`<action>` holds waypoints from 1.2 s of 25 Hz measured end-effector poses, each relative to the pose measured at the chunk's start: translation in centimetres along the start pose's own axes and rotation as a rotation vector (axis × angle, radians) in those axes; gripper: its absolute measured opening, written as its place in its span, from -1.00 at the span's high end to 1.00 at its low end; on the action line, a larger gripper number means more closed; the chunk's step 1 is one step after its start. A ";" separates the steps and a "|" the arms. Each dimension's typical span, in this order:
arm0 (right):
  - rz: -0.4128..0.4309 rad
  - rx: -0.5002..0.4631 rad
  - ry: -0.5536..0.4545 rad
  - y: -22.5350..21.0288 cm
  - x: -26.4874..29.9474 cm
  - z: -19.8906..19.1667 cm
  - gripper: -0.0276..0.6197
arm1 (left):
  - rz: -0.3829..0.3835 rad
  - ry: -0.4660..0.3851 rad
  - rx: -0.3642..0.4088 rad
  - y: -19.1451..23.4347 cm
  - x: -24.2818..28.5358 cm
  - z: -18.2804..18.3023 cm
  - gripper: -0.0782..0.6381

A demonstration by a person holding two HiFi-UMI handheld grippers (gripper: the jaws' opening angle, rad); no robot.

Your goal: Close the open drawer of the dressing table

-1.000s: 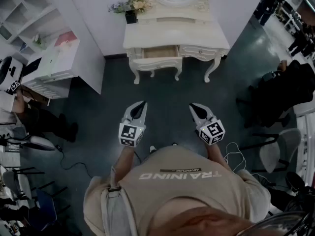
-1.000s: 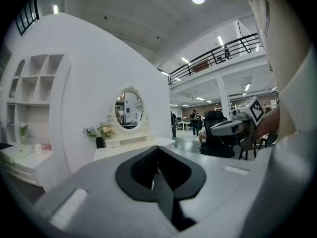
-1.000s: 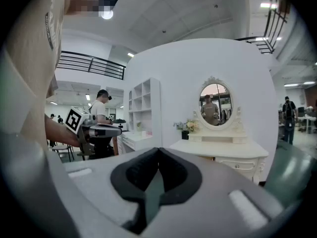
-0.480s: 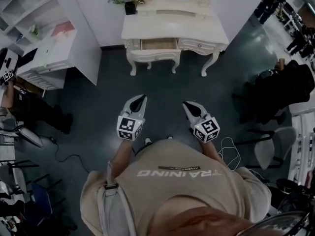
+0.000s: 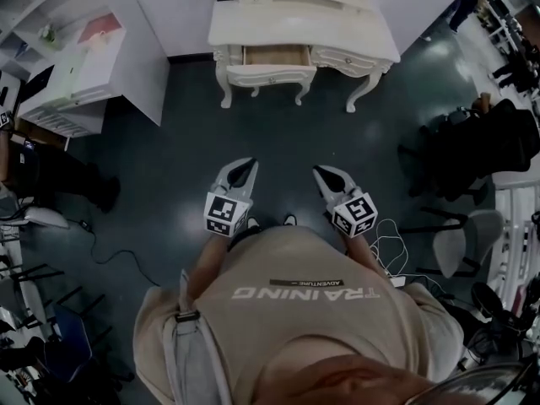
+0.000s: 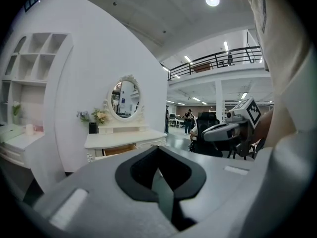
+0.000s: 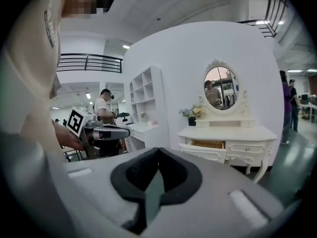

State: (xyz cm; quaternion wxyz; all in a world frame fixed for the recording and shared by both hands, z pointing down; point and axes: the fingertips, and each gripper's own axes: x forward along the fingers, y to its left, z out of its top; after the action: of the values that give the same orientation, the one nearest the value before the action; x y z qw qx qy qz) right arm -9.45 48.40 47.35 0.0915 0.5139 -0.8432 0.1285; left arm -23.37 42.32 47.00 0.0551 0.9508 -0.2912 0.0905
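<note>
1. White dressing table (image 5: 304, 32) stands at the top of the head view, backed against the wall. Its open drawer (image 5: 276, 56) juts from the left part of the table's front, and the bare wood inside shows. My left claw (image 5: 244, 164) and right claw (image 5: 322, 172) hang side by side over the dark floor (image 5: 278, 133). Both are well apart from the table and point toward it. A white shelf unit (image 5: 93, 57) stands to the table's left.
2. Left gripper view: the 2 jaws of my left claw are pressed together at the tips, with nothing between them. Beyond them the table stands well off, the drawer pulled out under its top. An oval mirror (image 6: 124, 98) rises above the table and flowers (image 6: 99, 116) sit on its left end. My right claw shows to the table's right.
3. Right gripper view: the 2 jaws of my right claw meet tip to tip, empty. The table lies ahead, with the drawer out at the left of its front. A closed drawer (image 7: 246, 148) sits beside it on the right.
</note>
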 end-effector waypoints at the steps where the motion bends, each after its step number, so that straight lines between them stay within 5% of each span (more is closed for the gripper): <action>1: -0.008 0.005 0.001 -0.1 0.6 0.0 0.90 | -0.008 -0.002 0.002 0.7 0.3 0.2 0.79; 9: -0.076 0.013 0.008 -0.8 6.8 0.5 0.90 | -0.086 -0.025 -0.015 6.0 4.4 0.0 0.79; 16: -0.128 0.086 0.072 -4.6 8.2 -2.2 0.90 | -0.151 0.028 -0.084 6.0 8.9 -2.4 0.79; 20: -0.106 0.078 0.031 -8.7 10.6 -1.4 0.90 | -0.131 0.049 -0.063 7.5 13.0 -2.5 0.79; 30: -0.001 0.056 -0.029 -21.8 14.2 3.0 0.90 | 0.028 0.039 -0.021 9.6 24.1 4.6 0.79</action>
State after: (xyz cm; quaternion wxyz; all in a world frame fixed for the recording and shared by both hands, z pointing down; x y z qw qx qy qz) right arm 3.44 25.95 51.25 0.0649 0.5184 -0.8404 0.1445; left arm -8.49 20.59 47.96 0.0696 0.9441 -0.3041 0.1066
